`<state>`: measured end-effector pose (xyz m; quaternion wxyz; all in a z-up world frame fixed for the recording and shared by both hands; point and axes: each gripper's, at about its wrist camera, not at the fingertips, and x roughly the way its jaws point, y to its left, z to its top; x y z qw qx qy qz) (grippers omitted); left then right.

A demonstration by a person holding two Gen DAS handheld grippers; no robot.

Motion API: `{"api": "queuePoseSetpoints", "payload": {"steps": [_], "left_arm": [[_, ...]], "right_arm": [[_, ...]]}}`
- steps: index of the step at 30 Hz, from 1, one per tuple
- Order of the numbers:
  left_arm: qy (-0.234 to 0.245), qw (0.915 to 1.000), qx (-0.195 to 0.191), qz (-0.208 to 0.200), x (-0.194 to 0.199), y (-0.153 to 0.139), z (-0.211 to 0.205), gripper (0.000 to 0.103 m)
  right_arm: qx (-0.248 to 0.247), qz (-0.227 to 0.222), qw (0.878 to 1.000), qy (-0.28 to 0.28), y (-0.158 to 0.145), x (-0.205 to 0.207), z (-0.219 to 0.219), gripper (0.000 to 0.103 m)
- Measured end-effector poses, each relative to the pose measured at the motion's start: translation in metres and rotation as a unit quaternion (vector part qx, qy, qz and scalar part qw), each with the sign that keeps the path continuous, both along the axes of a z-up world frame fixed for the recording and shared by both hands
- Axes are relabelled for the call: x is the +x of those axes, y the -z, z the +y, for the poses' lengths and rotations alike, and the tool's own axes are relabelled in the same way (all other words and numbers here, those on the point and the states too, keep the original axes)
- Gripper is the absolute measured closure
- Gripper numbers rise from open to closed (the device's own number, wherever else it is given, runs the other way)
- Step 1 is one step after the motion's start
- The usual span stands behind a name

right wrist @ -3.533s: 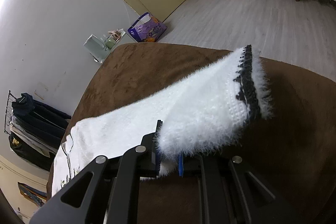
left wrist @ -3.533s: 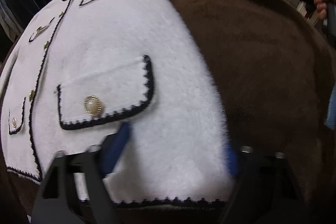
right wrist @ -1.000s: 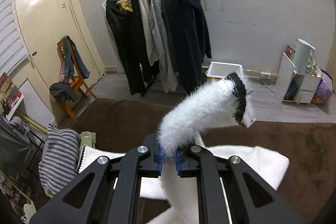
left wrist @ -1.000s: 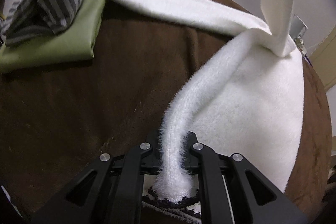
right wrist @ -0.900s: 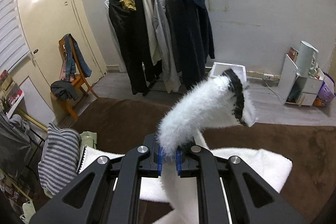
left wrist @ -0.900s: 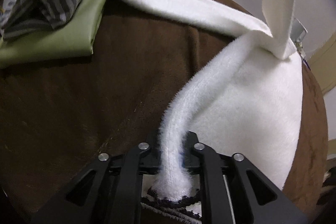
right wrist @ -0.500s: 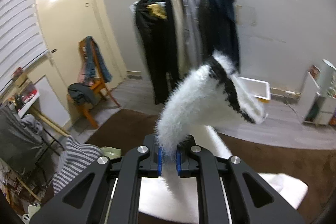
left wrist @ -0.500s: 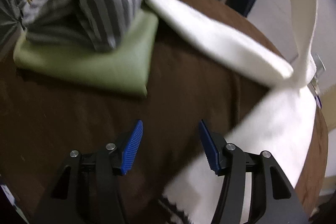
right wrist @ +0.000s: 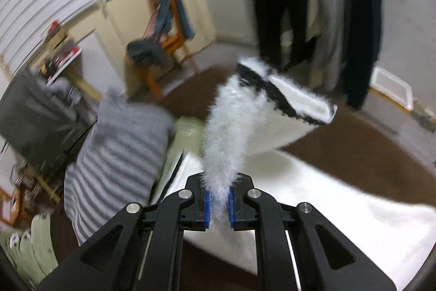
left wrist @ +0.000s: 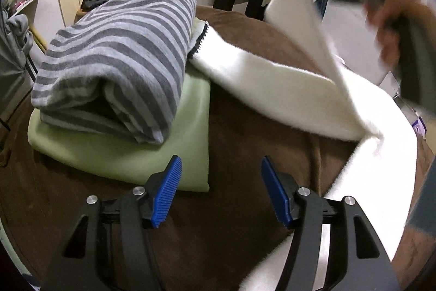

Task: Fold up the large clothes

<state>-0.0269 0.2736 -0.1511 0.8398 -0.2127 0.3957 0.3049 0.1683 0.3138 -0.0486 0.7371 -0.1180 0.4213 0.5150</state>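
The white fuzzy jacket with black trim [left wrist: 376, 160] lies back side up on the brown cover [left wrist: 245, 236]. One sleeve [left wrist: 261, 78] stretches across the cover toward the folded pile. My left gripper [left wrist: 219, 192] is open and empty above the brown cover, left of the jacket. My right gripper [right wrist: 217, 206] is shut on the other sleeve [right wrist: 239, 122], near its black-trimmed cuff [right wrist: 278, 92], and holds it up above the jacket body [right wrist: 340, 225]. The lifted sleeve also shows in the left wrist view [left wrist: 308, 26].
A folded grey striped garment [left wrist: 120, 51] sits on a folded green one [left wrist: 136, 152] at the left. A clothes rack with dark coats [right wrist: 327, 4], a wooden chair [right wrist: 166, 45] and a door stand behind the cover.
My left gripper has let go of the jacket's hem, opened and swung left toward the folded pile. My right gripper has carried the sleeve left and turned toward the pile.
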Motion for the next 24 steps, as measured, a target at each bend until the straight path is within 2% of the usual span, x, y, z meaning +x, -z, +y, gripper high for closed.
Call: {"api": "queuePoseSetpoints", "payload": {"steps": [3, 7, 11, 13, 14, 15, 16, 19, 21, 24], "left_arm": [[-0.004, 1.0000, 0.006, 0.001, 0.000, 0.000, 0.008, 0.041], [0.001, 0.9999, 0.013, -0.002, 0.000, -0.005, 0.015, 0.033], [0.000, 0.9998, 0.020, -0.004, -0.002, -0.008, 0.018, 0.033], [0.003, 0.9997, 0.023, -0.004, -0.001, -0.011, 0.016, 0.033], [0.004, 0.9996, 0.027, -0.005, 0.000, -0.013, 0.016, 0.033], [0.003, 0.9995, 0.029, -0.007, 0.000, -0.015, 0.016, 0.033], [0.004, 0.9995, 0.030, -0.009, -0.001, -0.018, 0.013, 0.032], [0.002, 0.9992, 0.035, -0.019, -0.001, -0.031, 0.015, 0.032], [0.009, 0.9987, 0.045, -0.022, 0.001, -0.043, 0.016, 0.032], [0.034, 0.9972, 0.056, -0.035, 0.010, -0.059, 0.015, 0.020]], "right_arm": [[-0.012, 0.030, 0.999, -0.024, 0.033, -0.012, 0.006, 0.093], [-0.026, 0.065, 0.997, -0.042, 0.072, -0.021, 0.009, 0.092], [-0.026, 0.087, 0.995, -0.050, 0.086, -0.027, 0.011, 0.089], [-0.026, 0.091, 0.994, -0.055, 0.089, -0.030, 0.012, 0.080], [-0.023, 0.097, 0.993, -0.057, 0.088, -0.030, 0.013, 0.073], [-0.015, 0.107, 0.992, -0.062, 0.086, -0.030, 0.012, 0.052], [-0.009, 0.107, 0.992, -0.063, 0.080, -0.028, 0.008, 0.040], [0.011, 0.088, 0.993, -0.071, 0.057, -0.026, -0.007, 0.040], [0.030, 0.083, 0.995, -0.053, 0.036, -0.017, -0.031, 0.039], [0.055, 0.073, 0.996, -0.004, 0.009, 0.004, -0.079, 0.033]]}}
